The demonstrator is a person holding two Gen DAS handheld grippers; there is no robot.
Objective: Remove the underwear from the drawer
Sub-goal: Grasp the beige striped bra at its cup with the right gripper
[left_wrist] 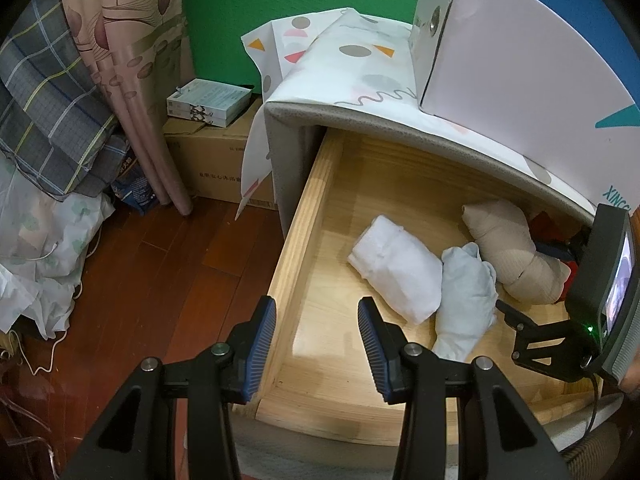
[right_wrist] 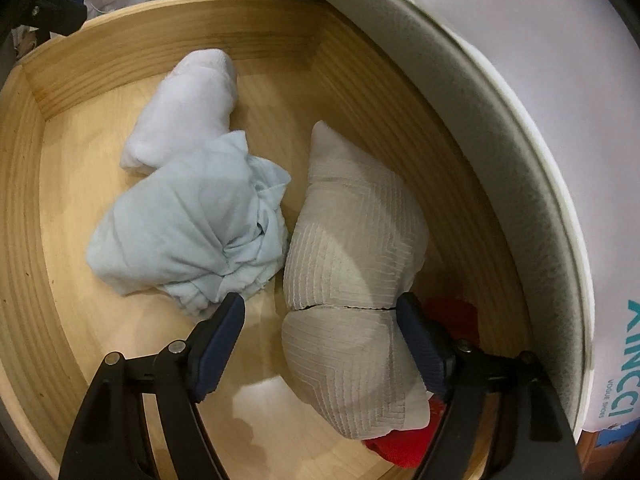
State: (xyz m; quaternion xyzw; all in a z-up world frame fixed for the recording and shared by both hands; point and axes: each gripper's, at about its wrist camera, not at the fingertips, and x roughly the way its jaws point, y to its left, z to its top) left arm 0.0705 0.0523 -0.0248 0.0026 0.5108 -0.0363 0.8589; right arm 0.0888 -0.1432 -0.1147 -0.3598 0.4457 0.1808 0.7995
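Right wrist: right gripper (right_wrist: pixel 320 320) wide open astride beige underwear roll (right_wrist: pixel 352 264) in drawer (right_wrist: pixel 80 64).
Soft, light; pinch mid-fold. Left gripper (left_wrist: pixel 316 320) open, empty.

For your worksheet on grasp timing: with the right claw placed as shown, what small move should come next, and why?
Probably close the right claw: its open fingers already straddle the beige rolled bundle in the drawer, one on each side, so nothing is gripped yet.
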